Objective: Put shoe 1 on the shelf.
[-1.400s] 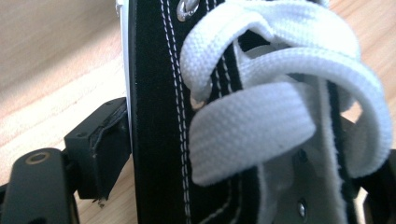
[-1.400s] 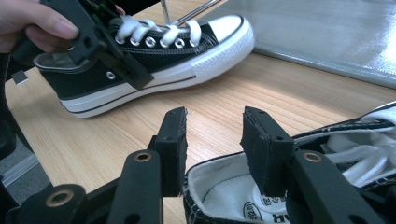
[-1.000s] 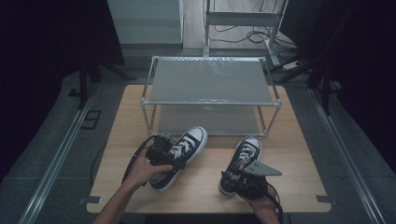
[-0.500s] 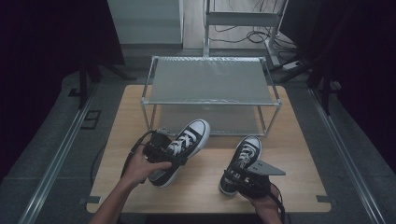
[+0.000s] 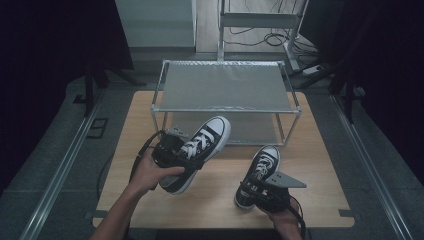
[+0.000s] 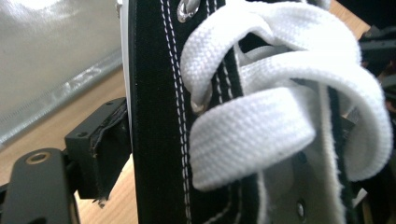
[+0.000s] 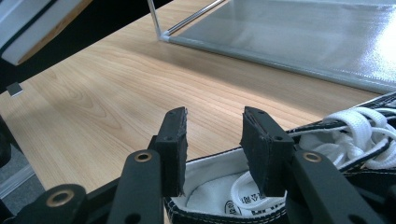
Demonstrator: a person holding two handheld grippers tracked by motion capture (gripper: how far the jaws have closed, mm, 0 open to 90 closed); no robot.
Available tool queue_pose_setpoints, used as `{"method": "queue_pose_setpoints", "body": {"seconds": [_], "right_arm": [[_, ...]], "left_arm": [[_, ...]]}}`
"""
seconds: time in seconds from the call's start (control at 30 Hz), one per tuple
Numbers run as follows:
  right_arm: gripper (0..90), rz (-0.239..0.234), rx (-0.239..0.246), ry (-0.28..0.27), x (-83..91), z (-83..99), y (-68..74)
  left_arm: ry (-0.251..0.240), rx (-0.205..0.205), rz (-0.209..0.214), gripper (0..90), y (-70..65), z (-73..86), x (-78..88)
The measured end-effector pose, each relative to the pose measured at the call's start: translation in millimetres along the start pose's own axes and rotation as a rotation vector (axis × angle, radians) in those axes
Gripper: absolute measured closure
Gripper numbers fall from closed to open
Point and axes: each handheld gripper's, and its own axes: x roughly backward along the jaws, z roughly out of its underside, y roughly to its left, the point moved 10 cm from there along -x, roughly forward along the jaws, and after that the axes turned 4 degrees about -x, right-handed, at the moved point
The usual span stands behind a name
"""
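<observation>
The left gripper [image 5: 172, 150] is clamped across the laced upper of a black-and-white high-top sneaker [image 5: 200, 150]; in the left gripper view one black pad [image 6: 105, 149] presses the canvas side beside the eyelets, with the white laces [image 6: 261, 121] bulging in front. This left sneaker hangs clear of the wooden table [image 5: 320, 165], left of centre in the high view, its long axis slanting from heel at lower left to white toe cap at upper right, toe aimed at the open front of the two-tier metal shoe rack [image 5: 225, 107] just above it. The left hand [image 5: 150, 172] is plainly the nearer one to the rack's lower shelf, so the coming move looks like a push along that axis, toe first.

The right gripper [image 5: 257, 192] sits at the heel of the second sneaker [image 5: 260, 172], which rests on the table at lower right, toe pointing up the frame. In the right gripper view its jaws stand apart above the shoe's collar, pinching nothing.

Against the earlier high view, the left sneaker has risen off the table and its toe has swung nearer the rack; the right sneaker and gripper sit unchanged.
</observation>
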Motion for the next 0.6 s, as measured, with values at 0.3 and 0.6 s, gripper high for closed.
{"method": "queue_pose_setpoints", "body": {"seconds": [0.3,0.6], "right_arm": [[60.6,-0.001,0.0,0.007,-0.6,1.2,-0.4],[60.6,-0.002,0.0,0.009,-1.6,1.9,0.4]], "left_arm": [[-0.009,-0.008,-0.006,16.3,2.0,-19.9,4.9],[-0.009,-0.001,-0.006,16.2,6.7,-37.2,6.3]]}}
